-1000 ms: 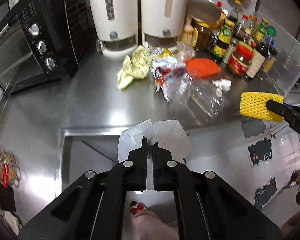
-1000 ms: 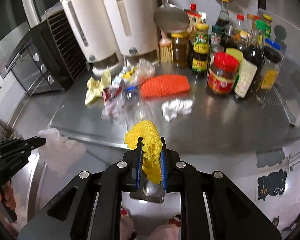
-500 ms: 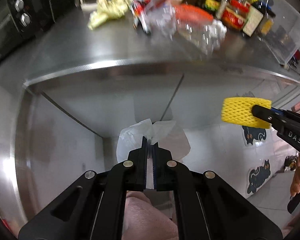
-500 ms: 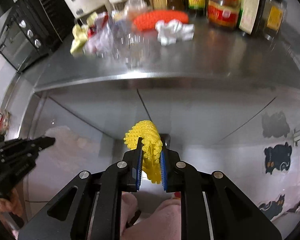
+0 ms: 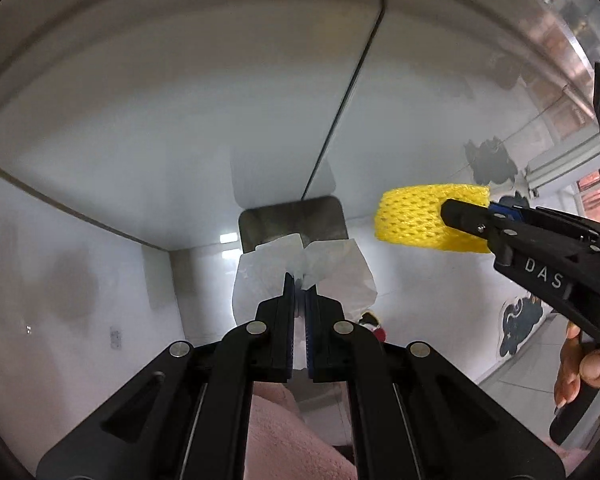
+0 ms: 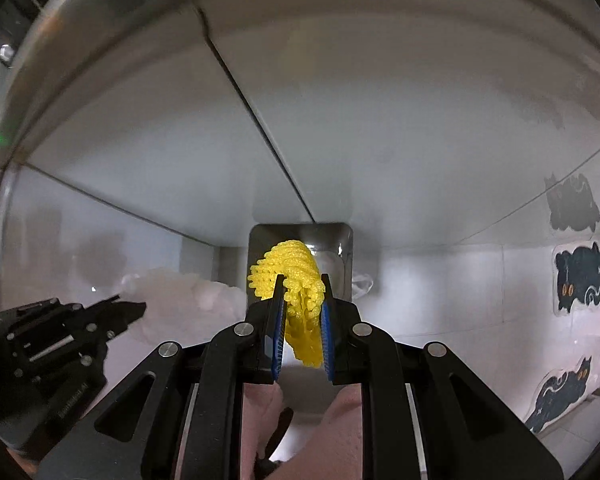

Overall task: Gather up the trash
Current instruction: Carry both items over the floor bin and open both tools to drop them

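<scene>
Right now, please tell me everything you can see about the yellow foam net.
The yellow foam net is a soft sleeve of bright yellow foam mesh with diamond-shaped holes, the kind that wraps fruit. It is squashed and folded between the blue pads of the right gripper, which is shut on it. One end sticks out free beyond the fingertips. It hangs in the air in front of the steel cabinet, above an open metal bin. Only the gripper touches it.

Both grippers lowered below the counter edge — left gripper (image 5: pixel 299 289), right gripper (image 6: pixel 301 286), steel bin (image 6: pixel 300 236) now ahead

Tissue (image 5: pixel 332 268) in left gripper (image 5: pixel 300 292), foam net (image 6: pixel 296 280) in right gripper (image 6: pixel 302 300), bin (image 6: pixel 336 240) below both
</scene>
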